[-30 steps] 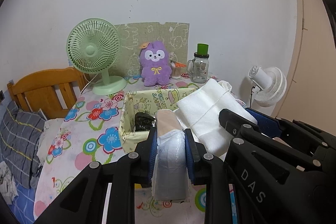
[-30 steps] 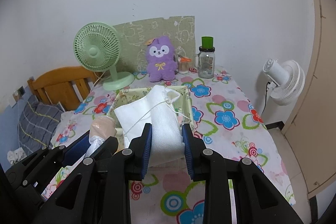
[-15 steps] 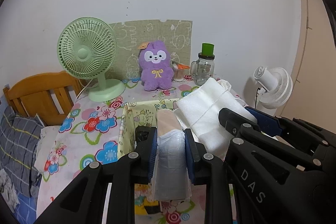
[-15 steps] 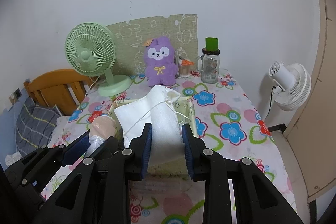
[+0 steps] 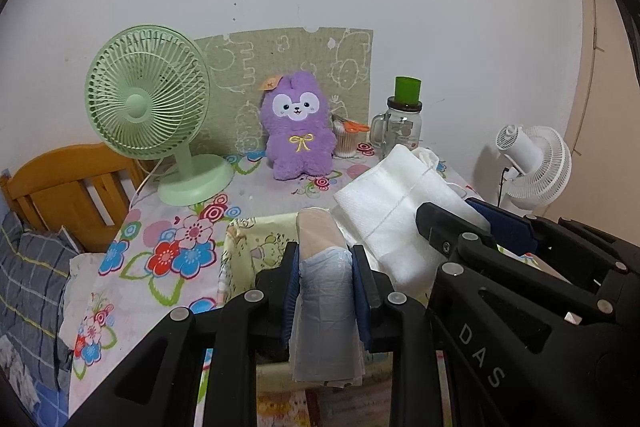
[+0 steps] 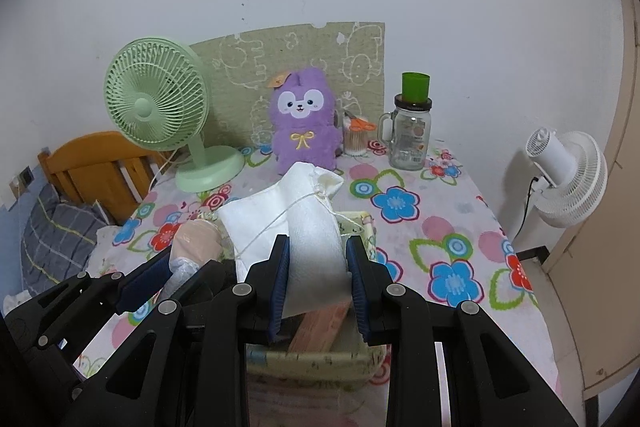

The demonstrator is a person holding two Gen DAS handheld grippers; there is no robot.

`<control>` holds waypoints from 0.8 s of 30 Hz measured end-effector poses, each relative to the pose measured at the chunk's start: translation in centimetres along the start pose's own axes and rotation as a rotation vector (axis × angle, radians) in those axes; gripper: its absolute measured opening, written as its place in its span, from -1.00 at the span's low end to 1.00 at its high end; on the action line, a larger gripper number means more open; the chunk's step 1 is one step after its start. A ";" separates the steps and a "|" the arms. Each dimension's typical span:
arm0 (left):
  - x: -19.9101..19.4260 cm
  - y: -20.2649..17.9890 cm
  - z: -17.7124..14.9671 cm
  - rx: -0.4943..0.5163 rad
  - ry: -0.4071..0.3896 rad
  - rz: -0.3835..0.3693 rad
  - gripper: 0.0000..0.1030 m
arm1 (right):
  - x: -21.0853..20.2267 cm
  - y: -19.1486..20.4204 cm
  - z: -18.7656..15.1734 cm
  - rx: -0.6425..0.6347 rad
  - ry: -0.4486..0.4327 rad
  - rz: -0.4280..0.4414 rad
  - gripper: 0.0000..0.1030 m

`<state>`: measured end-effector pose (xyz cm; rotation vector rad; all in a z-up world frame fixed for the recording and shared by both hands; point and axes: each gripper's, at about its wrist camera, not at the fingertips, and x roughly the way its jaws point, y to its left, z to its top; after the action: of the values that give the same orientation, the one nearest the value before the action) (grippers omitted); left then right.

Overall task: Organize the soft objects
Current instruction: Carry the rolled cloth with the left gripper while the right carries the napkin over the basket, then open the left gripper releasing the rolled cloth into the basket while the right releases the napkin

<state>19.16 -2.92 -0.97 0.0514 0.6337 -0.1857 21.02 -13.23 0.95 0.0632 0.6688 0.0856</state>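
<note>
My left gripper (image 5: 325, 259) is shut on a plastic-wrapped soft roll (image 5: 326, 283) with a beige top, held above a yellow-green fabric basket (image 5: 256, 239). My right gripper (image 6: 316, 259) is shut on a folded white cloth pouch (image 6: 296, 227) with a drawstring, held above the same basket (image 6: 360, 223). The roll also shows in the right wrist view (image 6: 196, 243), left of the cloth. The cloth shows in the left wrist view (image 5: 396, 203), right of the roll. A purple plush rabbit (image 5: 298, 131) sits at the back of the table.
A green desk fan (image 5: 152, 115) stands at the back left. A glass jar with a green cup on top (image 6: 412, 131) and a cotton-swab cup with orange scissors (image 6: 356, 139) stand at the back right. A wooden bed frame (image 5: 60, 191) is left; a white fan (image 6: 568, 179) is right.
Both grippers have moved forward over the table with their loads; the basket now lies directly under them and the plush and fan look closer.
</note>
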 end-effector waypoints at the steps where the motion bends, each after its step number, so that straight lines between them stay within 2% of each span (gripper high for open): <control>1: 0.4 0.0 0.1 0.002 0.001 -0.007 -0.54 | 0.4 -0.1 0.1 -0.002 0.001 0.004 -0.39; 11: 4.4 0.1 0.7 -0.004 0.030 -0.037 -0.51 | 4.3 -1.2 0.9 -0.004 0.027 0.009 -0.39; 17: 6.3 0.7 0.3 -0.027 0.056 -0.020 -0.36 | 6.4 -1.0 0.6 -0.009 0.059 0.020 -0.39; 21: 7.2 1.4 -0.1 -0.047 0.073 -0.003 -0.18 | 7.4 -0.8 0.3 -0.016 0.075 0.026 -0.39; 24: 7.4 2.1 -0.4 -0.062 0.091 0.001 0.13 | 8.0 -0.4 0.2 -0.018 0.090 0.037 -0.39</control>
<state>25.21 -1.94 -5.71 0.0003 0.7300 -0.1633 27.37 -12.87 -3.89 0.0549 0.7570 0.1303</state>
